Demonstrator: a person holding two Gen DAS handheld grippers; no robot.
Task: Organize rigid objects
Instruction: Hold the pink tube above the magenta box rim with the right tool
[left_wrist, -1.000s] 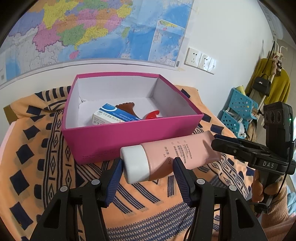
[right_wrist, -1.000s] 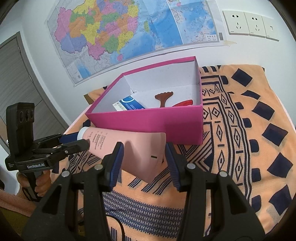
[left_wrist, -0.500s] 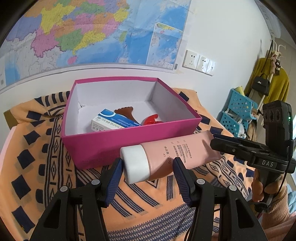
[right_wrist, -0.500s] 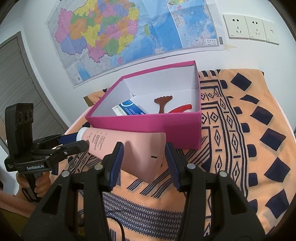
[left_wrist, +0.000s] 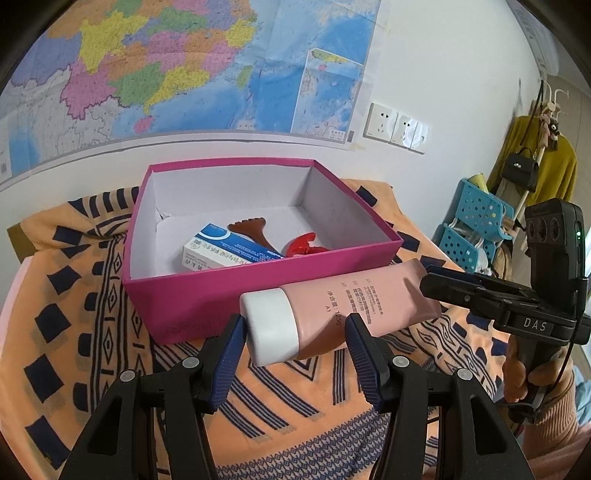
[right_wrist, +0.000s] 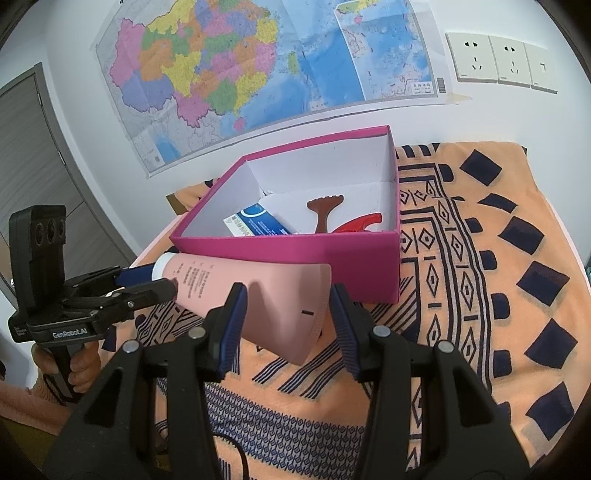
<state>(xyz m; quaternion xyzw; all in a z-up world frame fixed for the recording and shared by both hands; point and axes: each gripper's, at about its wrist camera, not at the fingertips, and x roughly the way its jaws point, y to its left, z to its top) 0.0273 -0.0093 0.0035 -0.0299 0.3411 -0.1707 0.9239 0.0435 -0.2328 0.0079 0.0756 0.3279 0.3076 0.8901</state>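
A pink tube with a white cap (left_wrist: 343, 306) is held level above the cloth, in front of the magenta box (left_wrist: 258, 273). My left gripper (left_wrist: 295, 328) is shut on its cap end. My right gripper (right_wrist: 284, 306) is shut on its flat crimped end (right_wrist: 280, 314). The open box (right_wrist: 295, 254) holds a blue-and-white carton (left_wrist: 225, 251), a brown comb-like tool (left_wrist: 255, 232) and a red piece (left_wrist: 303, 245). The carton (right_wrist: 258, 221), brown tool (right_wrist: 325, 214) and red piece (right_wrist: 358, 223) also show in the right wrist view.
An orange patterned cloth (right_wrist: 480, 280) covers the table. A wall map (left_wrist: 166, 74) and sockets (right_wrist: 498, 62) are behind the box. Blue baskets (left_wrist: 476, 225) and a coat rack stand at the right. A door (right_wrist: 37, 155) is at the left.
Both grippers have risen with the tube, so the box now sits lower in view and more of its inside shows.
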